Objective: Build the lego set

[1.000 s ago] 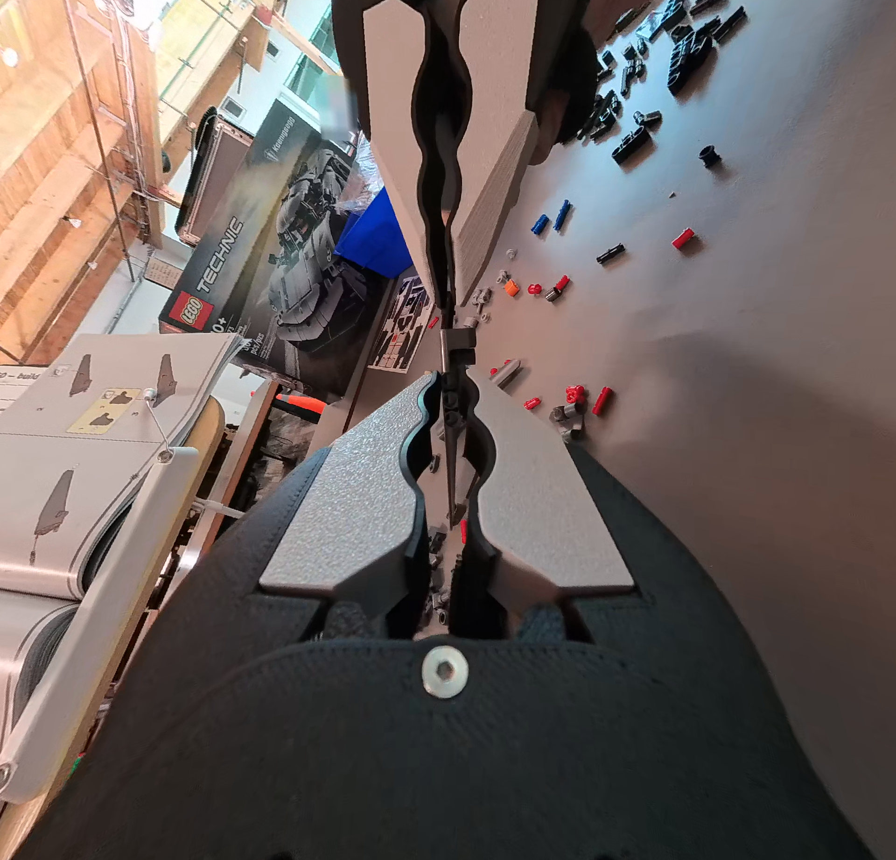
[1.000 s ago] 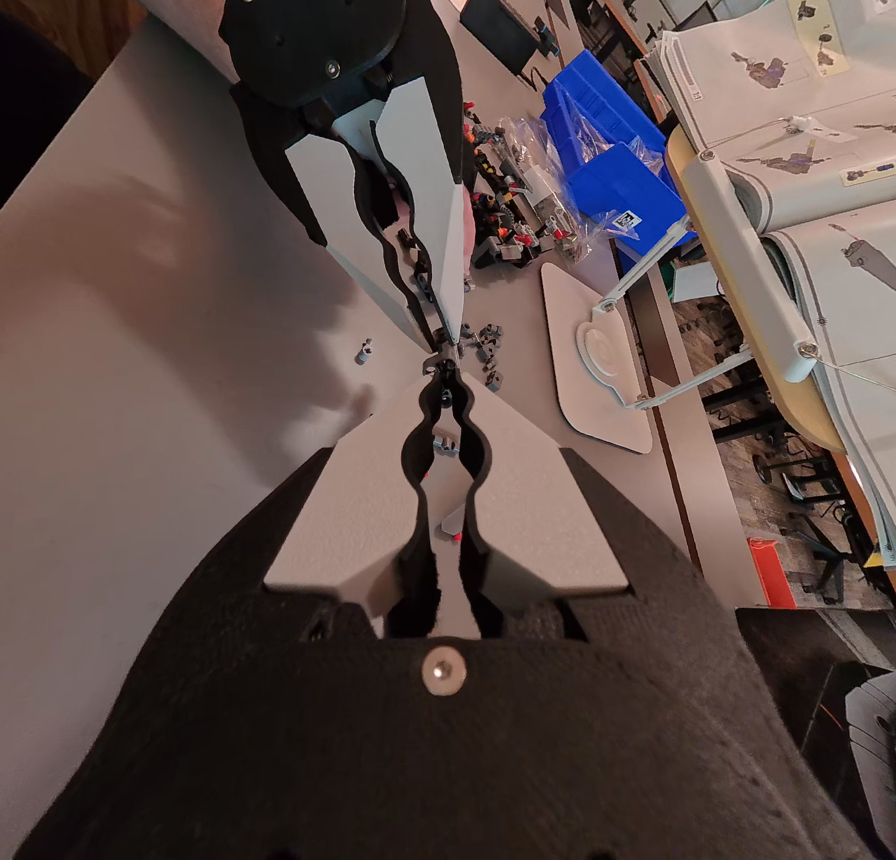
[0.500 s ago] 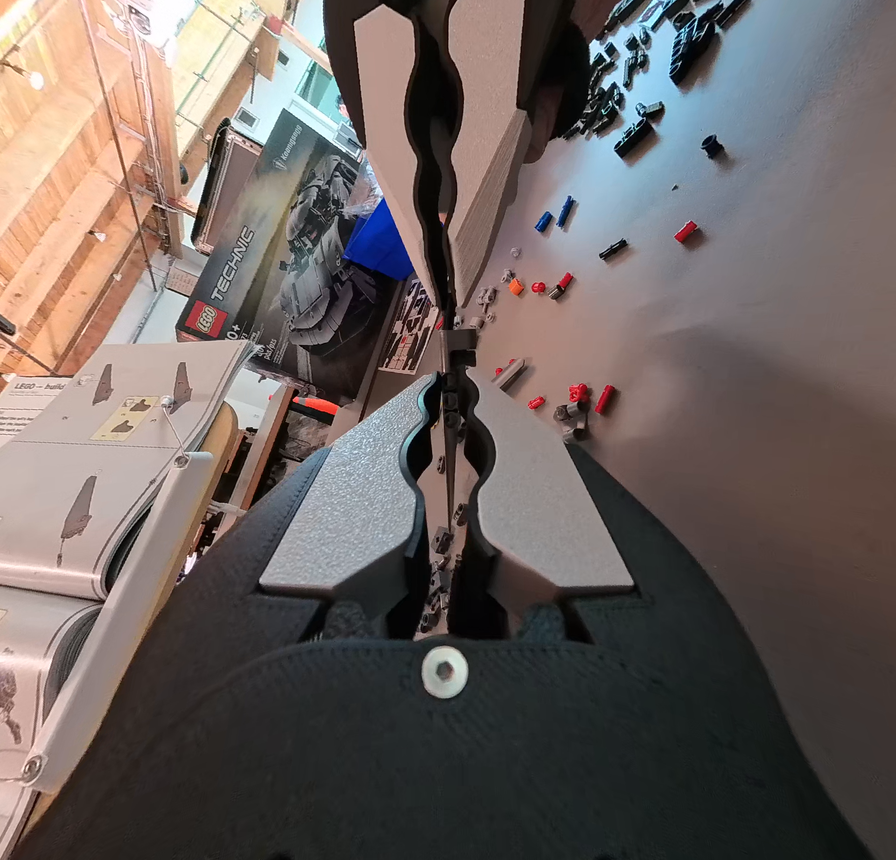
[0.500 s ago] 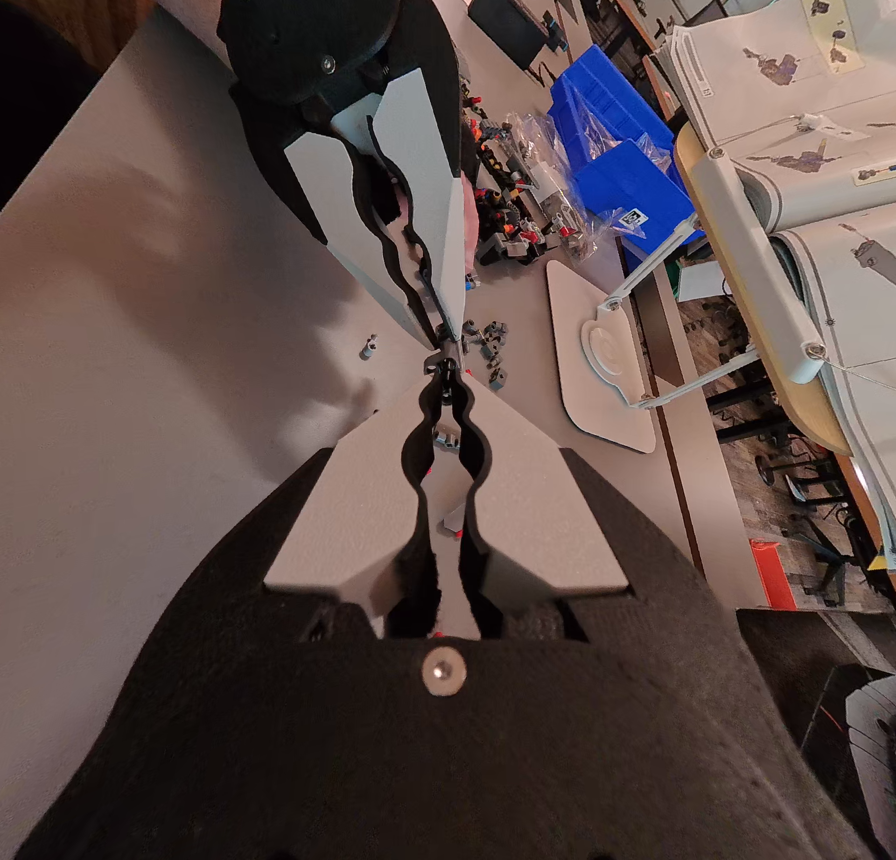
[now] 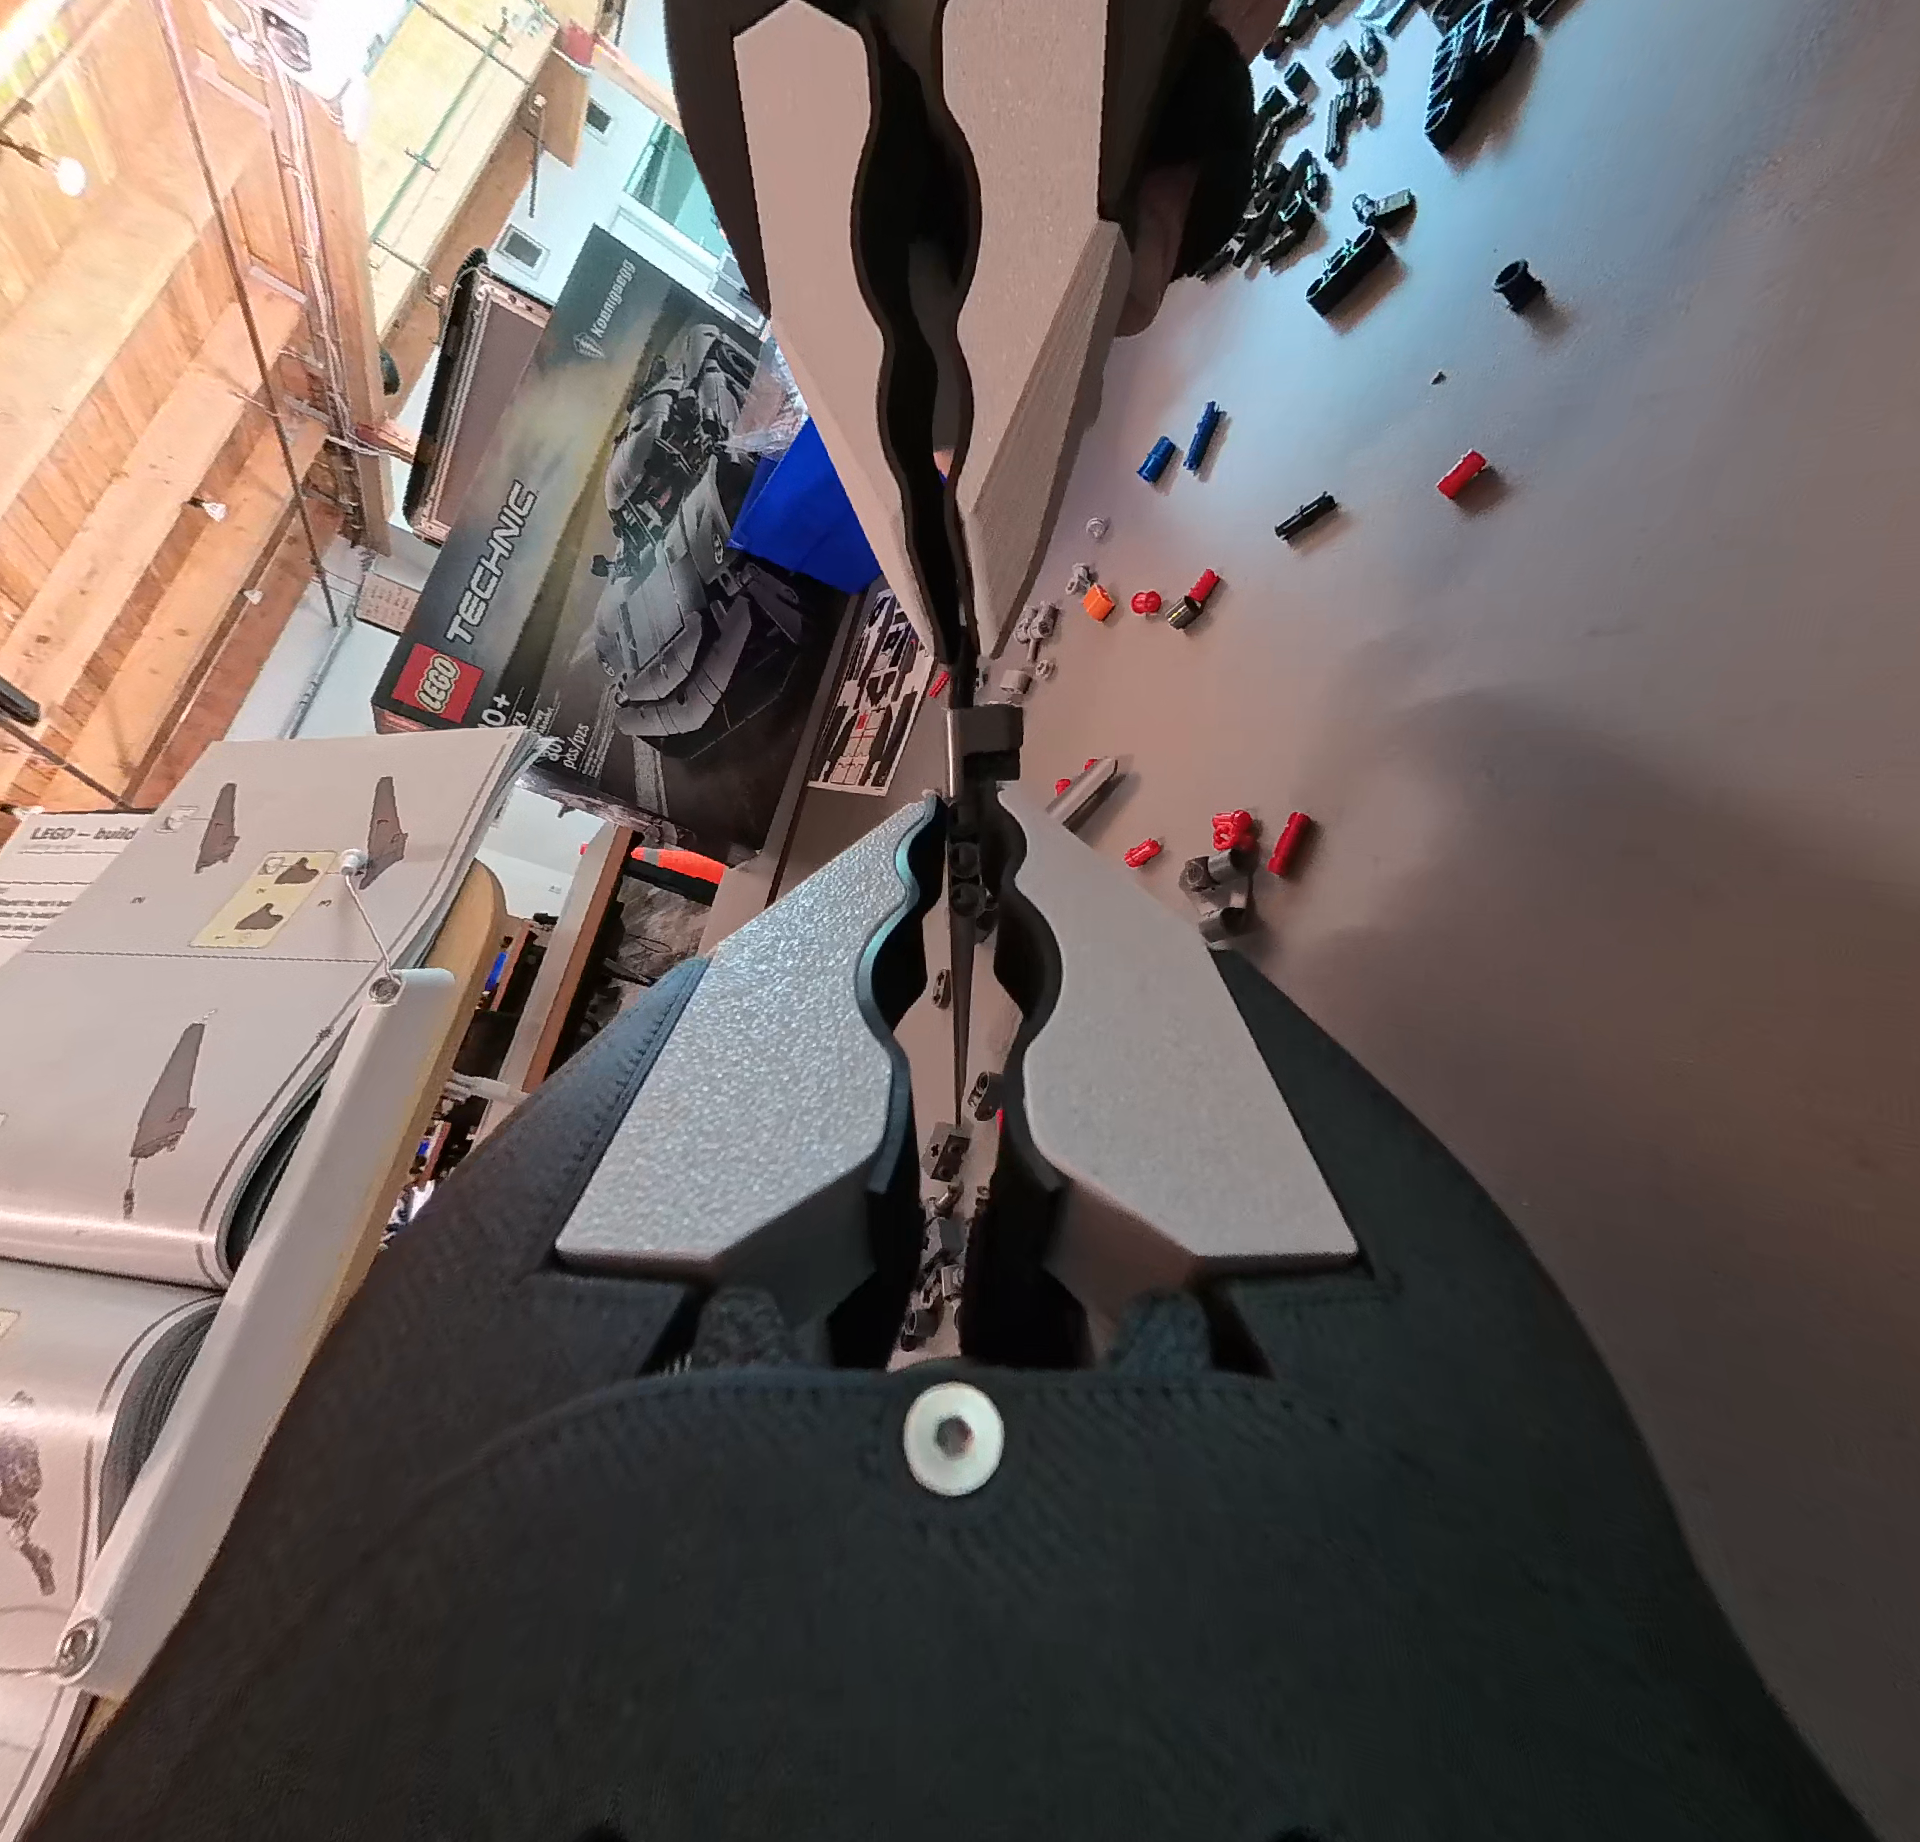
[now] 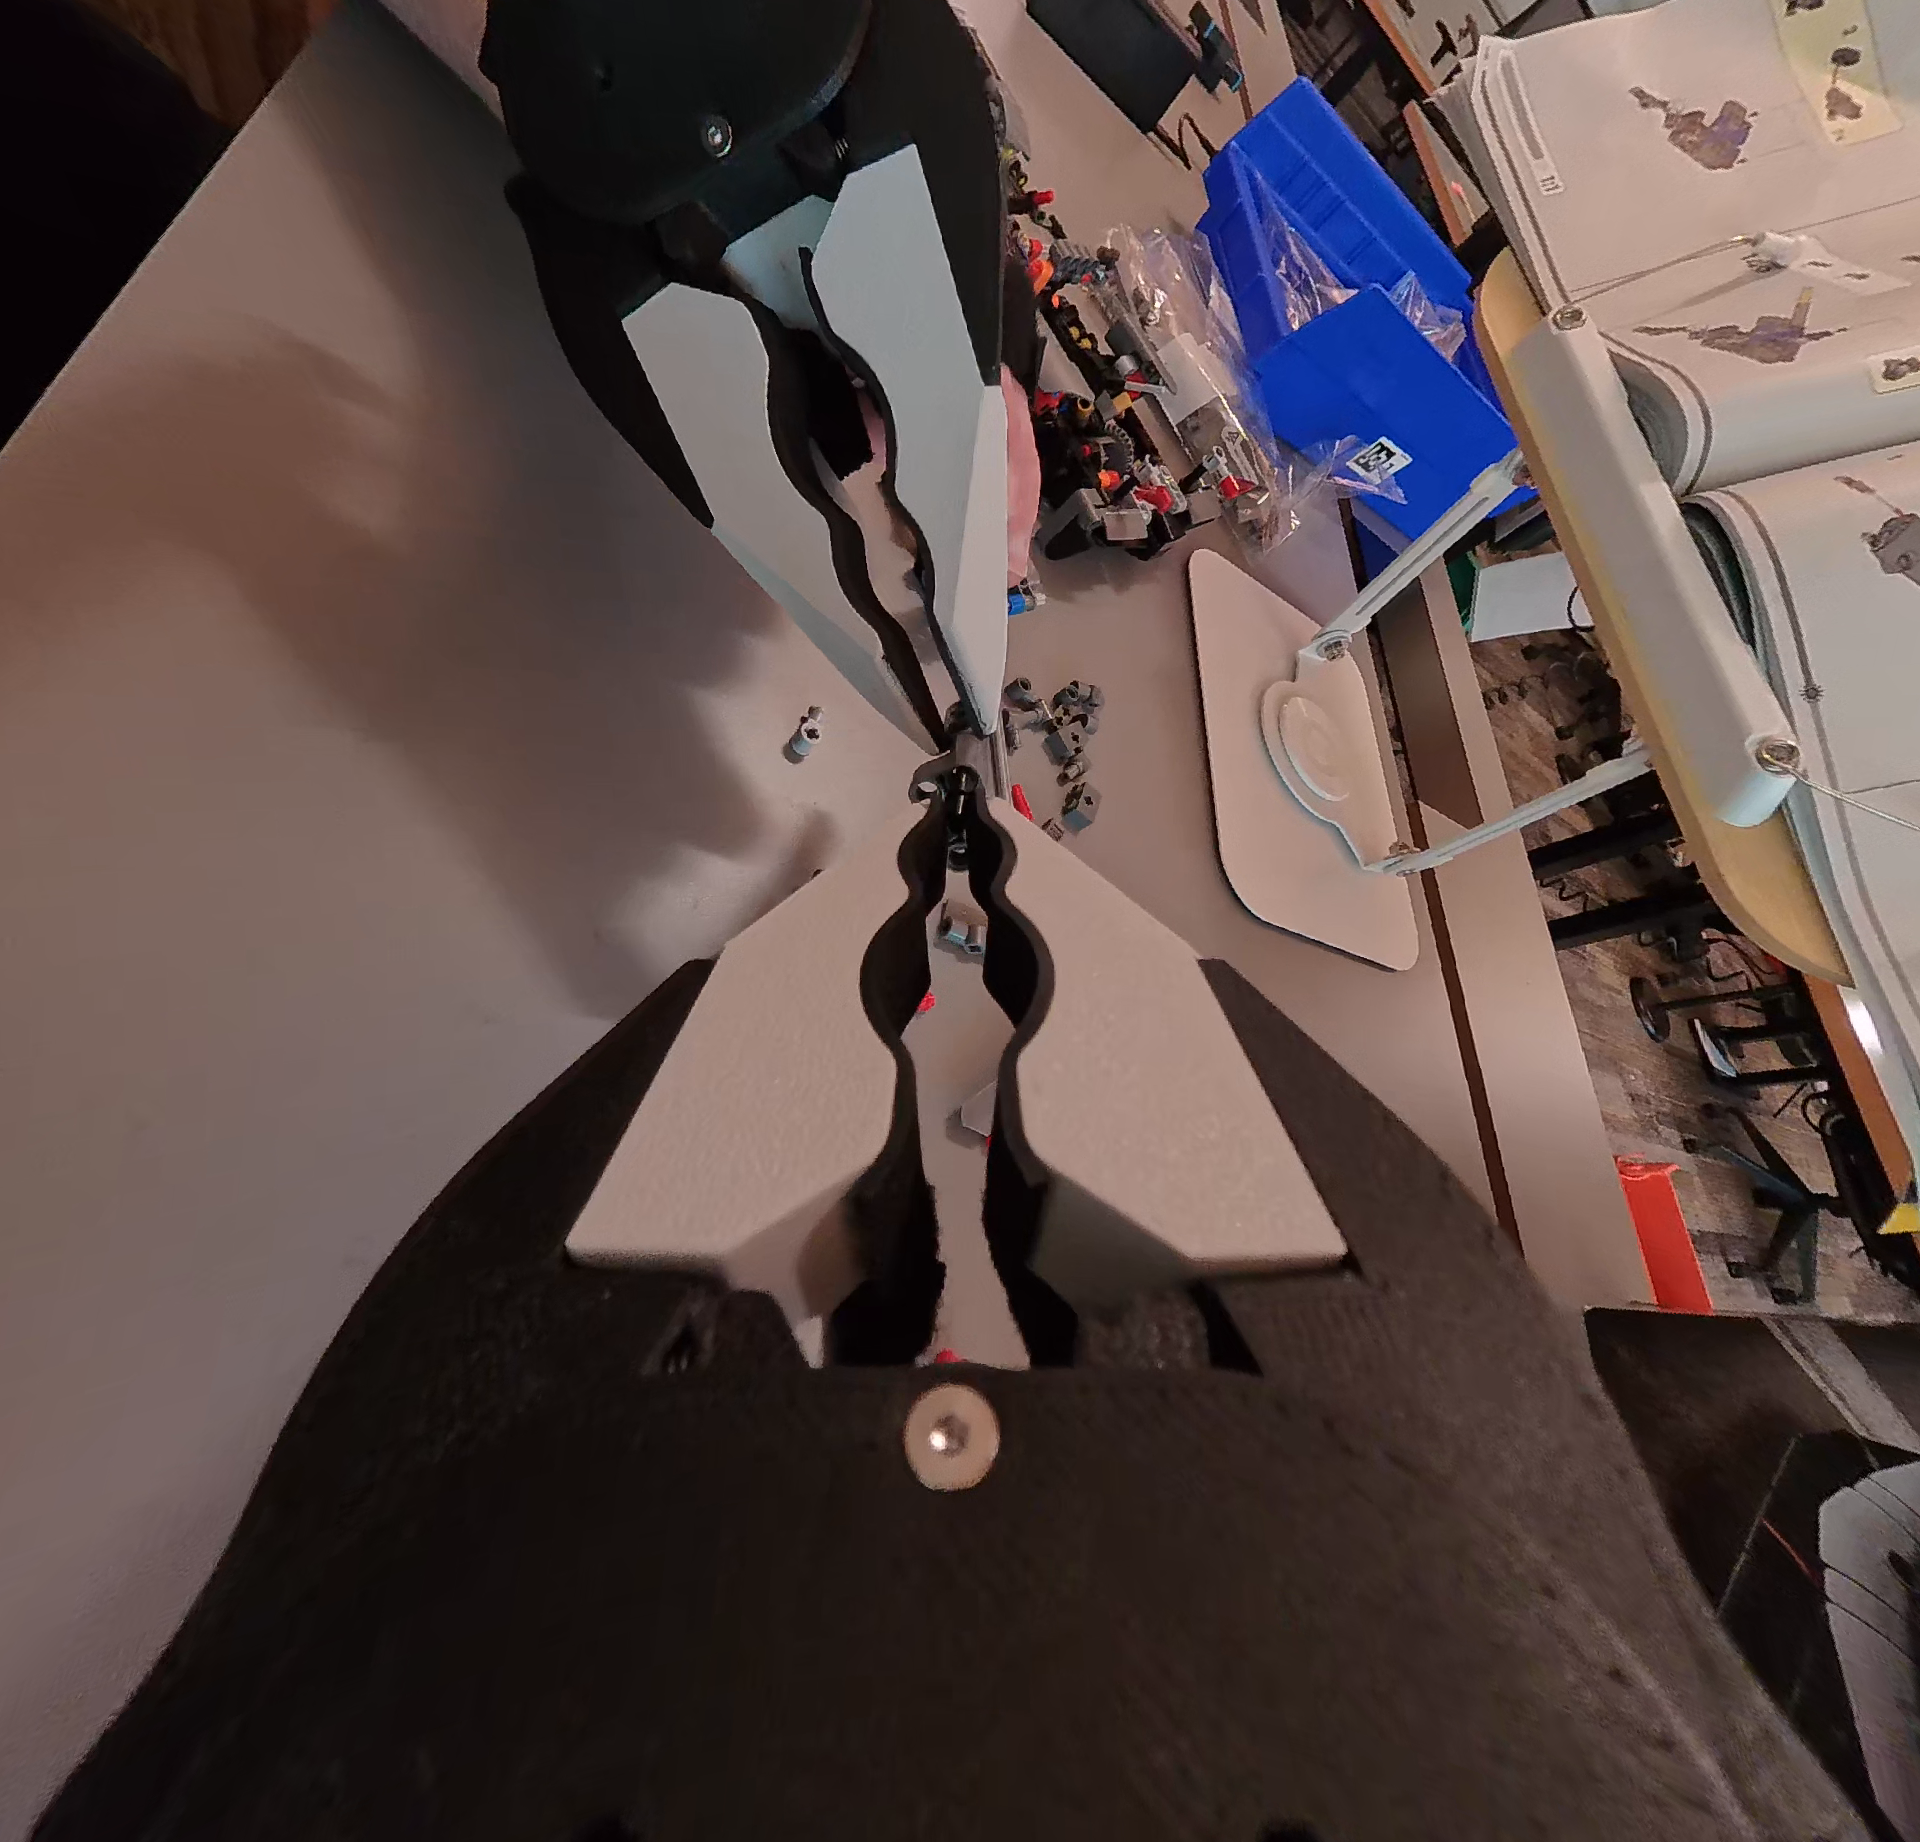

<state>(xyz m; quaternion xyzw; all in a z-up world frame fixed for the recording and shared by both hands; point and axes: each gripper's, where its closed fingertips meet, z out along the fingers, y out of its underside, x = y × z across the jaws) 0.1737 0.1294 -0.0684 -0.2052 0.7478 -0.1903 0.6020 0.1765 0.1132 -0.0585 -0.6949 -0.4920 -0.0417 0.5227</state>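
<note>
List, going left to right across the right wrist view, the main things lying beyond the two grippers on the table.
Lone small grey piece → loose grey pieces → white stand base → blue bins → open instruction booklet.

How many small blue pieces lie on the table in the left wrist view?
2. A short blue piece and a longer blue pin lie side by side on the grey table, apart from the red pieces. Others may be hidden from this view.
</note>
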